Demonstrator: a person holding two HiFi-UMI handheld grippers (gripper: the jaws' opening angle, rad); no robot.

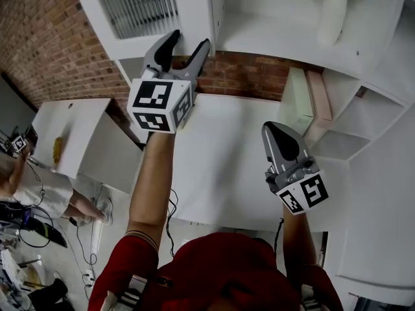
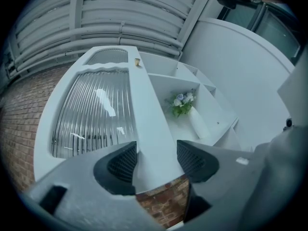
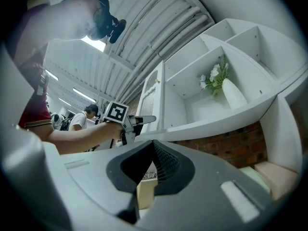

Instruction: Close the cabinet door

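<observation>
The white cabinet door [image 1: 139,5] with ribbed glass [image 2: 91,114] stands swung out from the white shelf cabinet [image 1: 272,34]. My left gripper [image 1: 191,41] is raised to the door's lower corner. In the left gripper view the door's free edge [image 2: 151,129] lies between the open jaws of the left gripper [image 2: 155,160], the pads close to its two faces. The right gripper view shows the left gripper [image 3: 144,120] at the bottom of the door [image 3: 153,100]. My right gripper [image 1: 275,131] hangs lower, over the counter, shut and empty [image 3: 154,150].
A white vase with flowers [image 1: 332,15] stands in the open shelf compartment [image 3: 233,94]. A brick wall [image 1: 39,37] runs behind the cabinet. Below lies a white counter [image 1: 227,161] with upright boards [image 1: 318,96] at its right. A person [image 1: 19,180] stands at the far left.
</observation>
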